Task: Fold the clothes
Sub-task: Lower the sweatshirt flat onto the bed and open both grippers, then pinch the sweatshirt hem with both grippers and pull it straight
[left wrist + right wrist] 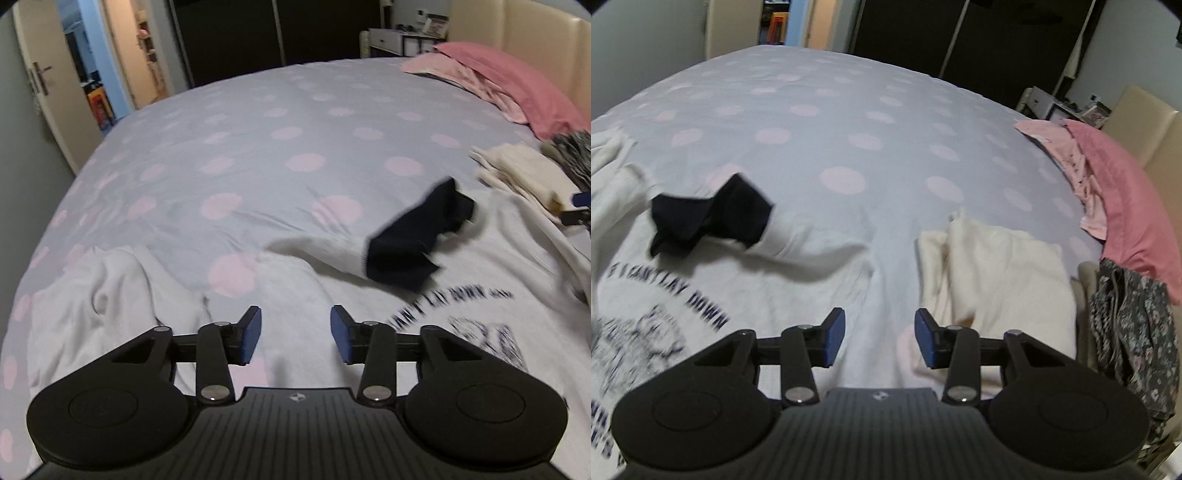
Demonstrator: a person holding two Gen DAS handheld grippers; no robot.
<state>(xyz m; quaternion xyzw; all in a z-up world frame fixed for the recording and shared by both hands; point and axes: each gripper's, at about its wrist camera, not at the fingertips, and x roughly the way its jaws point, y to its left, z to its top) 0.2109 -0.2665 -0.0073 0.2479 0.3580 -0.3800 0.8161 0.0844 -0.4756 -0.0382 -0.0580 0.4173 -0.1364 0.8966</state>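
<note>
The white shirt lies spread on the bed under both tools, its dark-cuffed sleeve folded across the chest, ahead-right of the left gripper and ahead-left of the right gripper, both agape, holding nothing.

**Gripper hardware, both units**

Left gripper and right gripper look identical: matte black ribbed body, small round logo at centre, two round disc housings, black linkage arms with silver pivot screws, blue pads on the fingers.
</note>
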